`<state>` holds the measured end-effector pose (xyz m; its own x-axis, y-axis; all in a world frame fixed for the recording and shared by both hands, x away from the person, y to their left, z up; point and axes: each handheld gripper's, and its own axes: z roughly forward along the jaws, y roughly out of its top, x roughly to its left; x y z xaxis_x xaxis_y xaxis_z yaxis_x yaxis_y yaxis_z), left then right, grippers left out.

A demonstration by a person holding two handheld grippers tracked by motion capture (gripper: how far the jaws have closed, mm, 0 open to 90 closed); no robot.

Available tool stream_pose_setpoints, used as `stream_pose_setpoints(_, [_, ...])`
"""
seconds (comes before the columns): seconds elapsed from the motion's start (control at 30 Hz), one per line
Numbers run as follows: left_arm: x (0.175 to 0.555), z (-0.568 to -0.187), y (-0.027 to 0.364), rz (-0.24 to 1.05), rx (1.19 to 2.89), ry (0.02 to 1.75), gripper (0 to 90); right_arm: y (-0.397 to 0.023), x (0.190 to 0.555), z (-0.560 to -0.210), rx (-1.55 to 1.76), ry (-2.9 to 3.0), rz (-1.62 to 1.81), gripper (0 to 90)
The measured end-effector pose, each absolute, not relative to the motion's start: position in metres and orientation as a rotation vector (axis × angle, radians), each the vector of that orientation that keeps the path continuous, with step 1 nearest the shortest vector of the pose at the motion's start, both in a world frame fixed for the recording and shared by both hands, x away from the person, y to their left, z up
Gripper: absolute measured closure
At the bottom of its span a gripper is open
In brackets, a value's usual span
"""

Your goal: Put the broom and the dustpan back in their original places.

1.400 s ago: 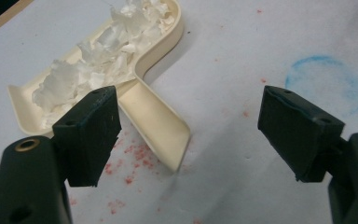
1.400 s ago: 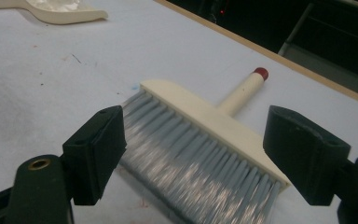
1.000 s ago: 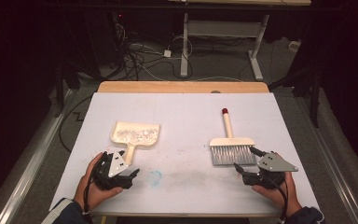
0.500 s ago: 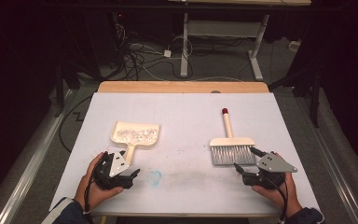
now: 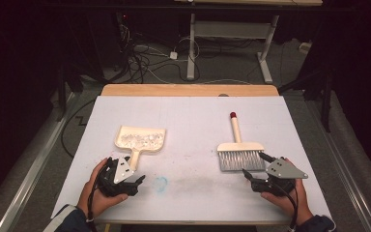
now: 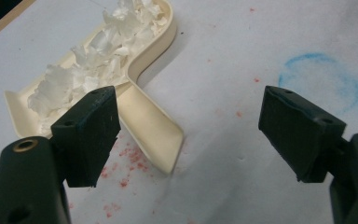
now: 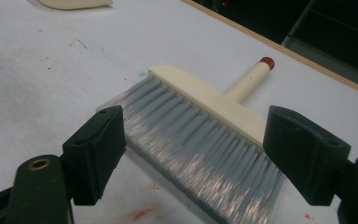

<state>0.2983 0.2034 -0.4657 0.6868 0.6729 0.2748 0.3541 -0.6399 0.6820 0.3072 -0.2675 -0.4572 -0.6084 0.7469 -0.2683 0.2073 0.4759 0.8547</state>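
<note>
A cream dustpan [image 5: 140, 139] [image 6: 135, 70] lies left of centre on the table, holding white shredded bits [image 6: 93, 51]; its handle points toward me. My left gripper [image 5: 134, 175] [image 6: 186, 135] is open just short of the handle's end, holding nothing. To the right, a hand brush [image 5: 239, 147] [image 7: 205, 126] with grey bristles and a cream, red-tipped handle lies flat, bristles toward me. My right gripper [image 5: 256, 165] [image 7: 193, 154] is open at the bristle edge, its jaws standing either side of the bristles without closing on them.
The table is covered in white paper [image 5: 193, 121] with a faint blue ring [image 5: 161, 182] [image 6: 319, 81] and red specks near the front. A wooden edge [image 5: 188, 90] runs along the far side. Cables and desk legs lie on the dark floor beyond.
</note>
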Motion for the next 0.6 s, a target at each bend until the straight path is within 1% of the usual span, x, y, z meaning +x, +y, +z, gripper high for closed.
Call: stream_pose_setpoints(0.6, [0.3021,-0.4674,0.2009,0.683,2.297,0.793,20.0,-0.2692,0.308,-0.4566,0.788,2.069,1.089,21.1])
